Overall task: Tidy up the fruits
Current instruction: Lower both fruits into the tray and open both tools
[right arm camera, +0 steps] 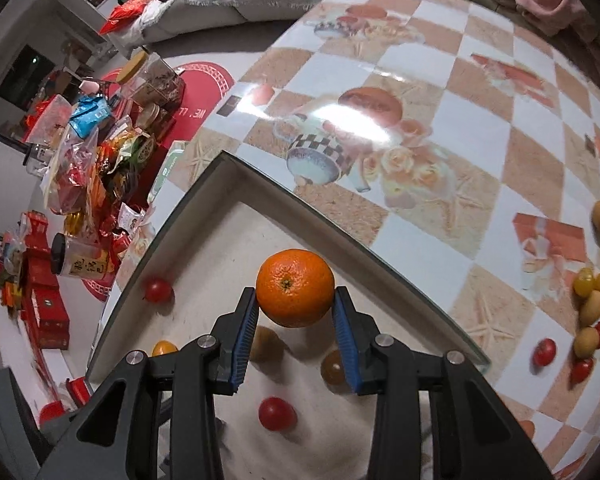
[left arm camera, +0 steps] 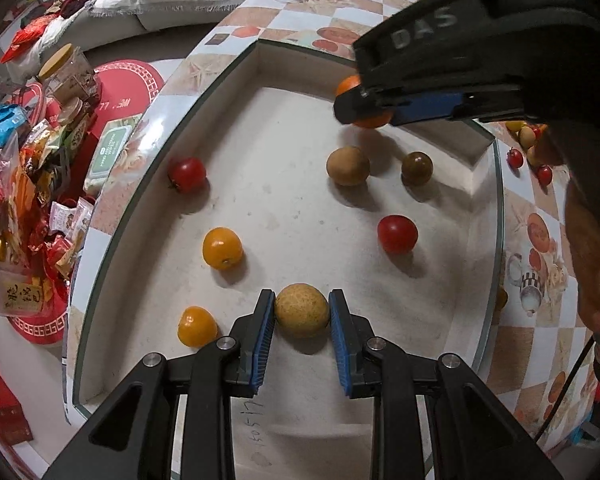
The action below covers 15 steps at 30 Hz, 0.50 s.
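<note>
1. The white tray (left arm camera: 292, 128) set on the counter (right arm camera: 460, 128) is the landmark: fruit is being gathered inside it, apparently so the scattered pieces end up in one walled place.
2. The left claw (left arm camera: 302, 312) is closed most of the way on a tan, rough-skinned round fruit (left arm camera: 302, 310), its blue pads (left arm camera: 265, 328) pressing either flank. It points steeply down at the tray's near part, so I judge the fruit is about to be set on the tray floor, or has just touched it; I cannot tell which.
3. The right claw (right arm camera: 296, 308) grips a mandarin (right arm camera: 295, 287) across its middle, stem scar facing the camera, and holds it above the tray near the far wall.
4. Already inside the tray lie two red cherry tomatoes (left arm camera: 397, 234), two yellow tomatoes (left arm camera: 222, 248), another tan fruit (left arm camera: 347, 165) and a dark brownish one (left arm camera: 417, 168), all well apart, none touching.
5. The left view alone shows the whole tray, the right claw from the side and the person's hand (left arm camera: 596, 264) behind it.
6. The right view alone shows what remains outside: a cluster of mixed fruit (right arm camera: 594, 312) on the counter, right of the tray, so the job looks unfinished.
</note>
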Available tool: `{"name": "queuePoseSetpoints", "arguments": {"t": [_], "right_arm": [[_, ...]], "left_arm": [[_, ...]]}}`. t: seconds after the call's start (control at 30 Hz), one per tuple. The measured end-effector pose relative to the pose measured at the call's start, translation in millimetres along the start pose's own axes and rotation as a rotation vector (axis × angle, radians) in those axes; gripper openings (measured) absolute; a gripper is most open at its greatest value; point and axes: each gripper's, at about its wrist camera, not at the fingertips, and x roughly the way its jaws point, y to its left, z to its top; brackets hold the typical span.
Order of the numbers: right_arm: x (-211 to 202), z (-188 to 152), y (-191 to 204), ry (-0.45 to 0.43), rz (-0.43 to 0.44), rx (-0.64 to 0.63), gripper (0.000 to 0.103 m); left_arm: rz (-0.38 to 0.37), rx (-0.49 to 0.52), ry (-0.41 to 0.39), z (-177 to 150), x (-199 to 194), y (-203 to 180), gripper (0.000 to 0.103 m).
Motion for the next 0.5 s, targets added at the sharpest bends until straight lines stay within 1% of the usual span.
{"name": "queuePoseSetpoints", "arguments": {"t": [0.17, 0.2, 0.23, 0.3, 0.37, 0.43, 0.5], "right_arm": [[14, 6, 1, 0.053, 0.01, 0.009, 0.042], [18, 7, 1, 0.068, 0.011, 0.014, 0.042], [18, 7, 1, 0.065, 0.013, 0.018, 0.043], [18, 7, 2, 0.066, 0.007, 0.014, 0.043], [18, 8, 4, 0.069, -0.004, -0.002, 0.043], [18, 8, 6, 0.075, -0.001, -0.01, 0.043], [20, 10, 8, 0.081, 0.006, -0.016, 0.047]], "left_arm": [[0.001, 0.024, 0.0, 0, 0, -2, 0.029], [0.001, 0.029, 0.003, 0, 1, -3, 0.031], [-0.002, 0.033, 0.003, 0, 0, -3, 0.033], [0.014, 0.029, -0.003, 0, 0, -2, 0.069], [0.023, 0.024, -0.024, -1, -3, -1, 0.069], [0.02, 0.022, -0.012, 0, -2, 0, 0.069], [0.022, 0.027, -0.01, 1, -2, 0, 0.069]]}}
